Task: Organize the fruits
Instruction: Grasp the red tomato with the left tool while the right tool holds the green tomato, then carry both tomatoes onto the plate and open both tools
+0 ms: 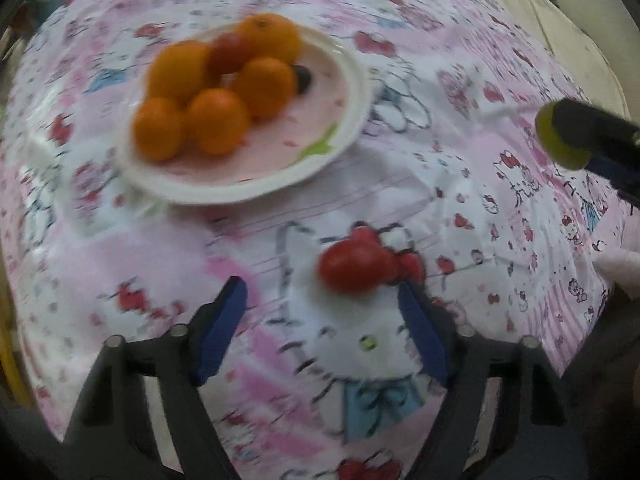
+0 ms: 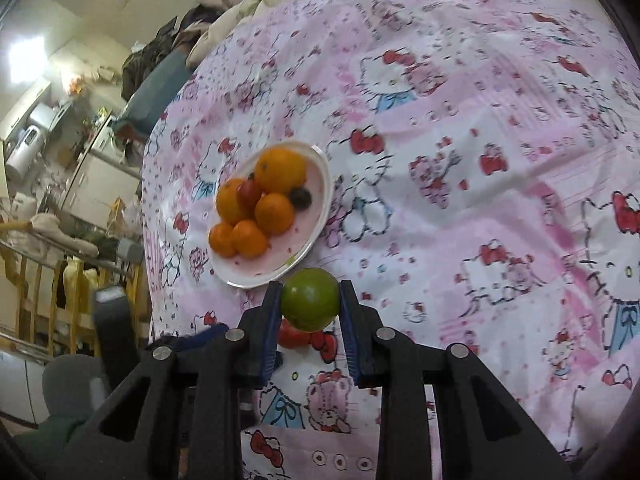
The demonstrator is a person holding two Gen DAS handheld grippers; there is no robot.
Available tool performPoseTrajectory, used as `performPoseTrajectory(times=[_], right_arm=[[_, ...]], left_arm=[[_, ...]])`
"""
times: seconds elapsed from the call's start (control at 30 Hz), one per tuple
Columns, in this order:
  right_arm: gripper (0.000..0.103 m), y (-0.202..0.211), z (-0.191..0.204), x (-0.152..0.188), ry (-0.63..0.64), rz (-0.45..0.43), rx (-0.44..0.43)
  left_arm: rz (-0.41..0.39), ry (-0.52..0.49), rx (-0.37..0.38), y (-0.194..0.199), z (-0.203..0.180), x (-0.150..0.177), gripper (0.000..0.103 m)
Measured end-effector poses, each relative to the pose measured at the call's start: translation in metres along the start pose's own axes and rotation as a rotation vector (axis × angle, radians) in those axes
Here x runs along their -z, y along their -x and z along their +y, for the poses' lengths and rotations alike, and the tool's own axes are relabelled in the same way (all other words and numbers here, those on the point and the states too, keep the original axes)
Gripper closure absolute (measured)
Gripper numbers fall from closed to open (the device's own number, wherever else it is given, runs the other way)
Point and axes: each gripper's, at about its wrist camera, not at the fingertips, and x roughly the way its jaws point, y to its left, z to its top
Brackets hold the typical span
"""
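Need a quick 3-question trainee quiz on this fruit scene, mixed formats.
1. True or false: the right gripper is shut on a green fruit.
2. How many oranges sit on the plate? A) three B) five C) seven
3. Fill in: the left gripper is open near a loose red ____ on the cloth.

Key: 1 true; 2 B; 3 tomato.

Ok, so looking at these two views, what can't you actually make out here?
- Dark round fruit on the plate: too small in the right wrist view, blurred in the left, kind unclear.
- Red tomato on the cloth: mostly hidden behind the green fruit and right gripper in the right wrist view.
- Green fruit in the left wrist view: half covered by a finger.
- Left gripper: motion blur.
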Motion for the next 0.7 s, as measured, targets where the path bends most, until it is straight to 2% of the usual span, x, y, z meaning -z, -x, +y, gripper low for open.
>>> performPoseTrajectory(times=[0.1, 0.13, 0.17, 0.4, 0.7], right_arm=[[0.074, 0.008, -0.012, -0.002, -0.023, -0.014, 0.002], [0.074, 0.010, -0.015, -0.002, -0.027, -0.017, 0.003], [0.074, 0.012, -0.018, -0.003, -0.035, -0.022, 0.005], [0.074, 0.016, -0.021, -0.005, -0.040, -0.035, 0.003], [0.074, 0.011, -0.009, -0.004, -0.009, -0.029, -0.001]], left_arm=[[-0.009, -0.017, 0.001, -0.011, -0.009, -0.006, 0.041], [-0.012, -0.020, -0.003, -0.013, -0.010, -0.007, 0.050], [-0.016, -0.030, -0.010, -0.014, -0.012, -0.008, 0.068], [-0.027, -0.022, 0.001, -0.005, -0.007, -0.010, 0.069], [-0.075, 0.079, 0.008, 0.027, 0.028, -0.008, 0.069]])
